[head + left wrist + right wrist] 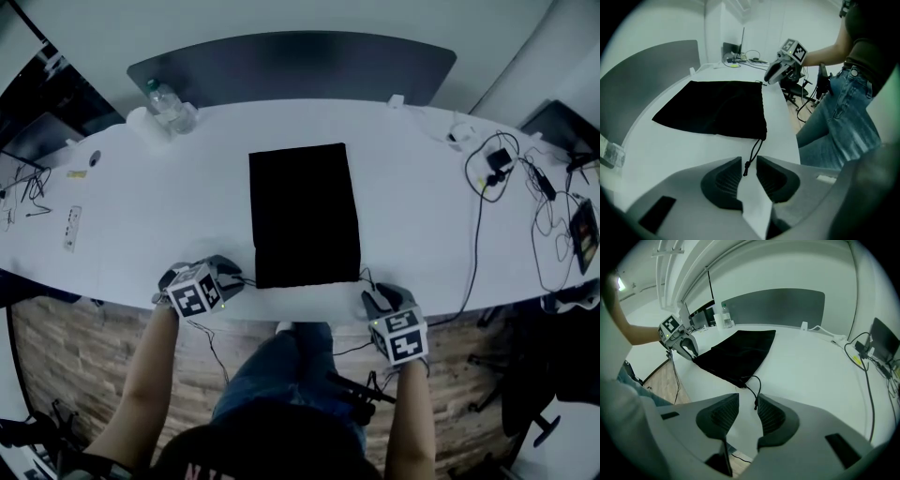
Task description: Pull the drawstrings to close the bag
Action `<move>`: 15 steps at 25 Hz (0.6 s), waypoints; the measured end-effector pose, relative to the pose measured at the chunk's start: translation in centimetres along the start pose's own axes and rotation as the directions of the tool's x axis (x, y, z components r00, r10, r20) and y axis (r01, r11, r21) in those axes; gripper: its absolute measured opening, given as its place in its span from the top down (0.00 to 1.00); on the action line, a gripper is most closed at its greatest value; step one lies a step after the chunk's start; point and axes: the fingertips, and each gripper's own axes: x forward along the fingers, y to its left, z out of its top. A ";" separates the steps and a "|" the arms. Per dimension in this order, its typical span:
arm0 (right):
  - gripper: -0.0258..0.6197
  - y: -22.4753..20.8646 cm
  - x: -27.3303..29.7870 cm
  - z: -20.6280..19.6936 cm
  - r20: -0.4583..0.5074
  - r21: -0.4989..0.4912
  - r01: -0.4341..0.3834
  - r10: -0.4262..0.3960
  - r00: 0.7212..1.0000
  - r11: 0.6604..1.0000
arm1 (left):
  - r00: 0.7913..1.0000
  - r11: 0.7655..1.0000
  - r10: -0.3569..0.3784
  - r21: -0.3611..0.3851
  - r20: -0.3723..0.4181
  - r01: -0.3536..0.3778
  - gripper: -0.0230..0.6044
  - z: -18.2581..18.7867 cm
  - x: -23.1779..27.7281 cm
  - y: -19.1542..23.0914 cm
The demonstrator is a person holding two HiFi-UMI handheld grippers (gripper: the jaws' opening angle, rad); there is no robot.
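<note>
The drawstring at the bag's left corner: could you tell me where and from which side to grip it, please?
I'd grip the drawstring near its knotted tip, coming from the left: it trails straight off the bag's corner, tip between the left gripper's open jaws.

The light is bright, soft and even; the white table point(141, 216) looks pale, with hardly any shadows on it. The black bag point(304, 216) is so dark that its folds barely show. All pictures bend at the edges; both gripper views have dark round corners and a greenish tint.
</note>
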 end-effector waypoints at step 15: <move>0.79 -1.4 1.7 -0.7 -0.194 -0.112 -0.077 0.054 0.979 0.991 | 0.997 0.999 0.012 0.036 -0.073 -0.009 0.93 0.0 0.2 -0.7</move>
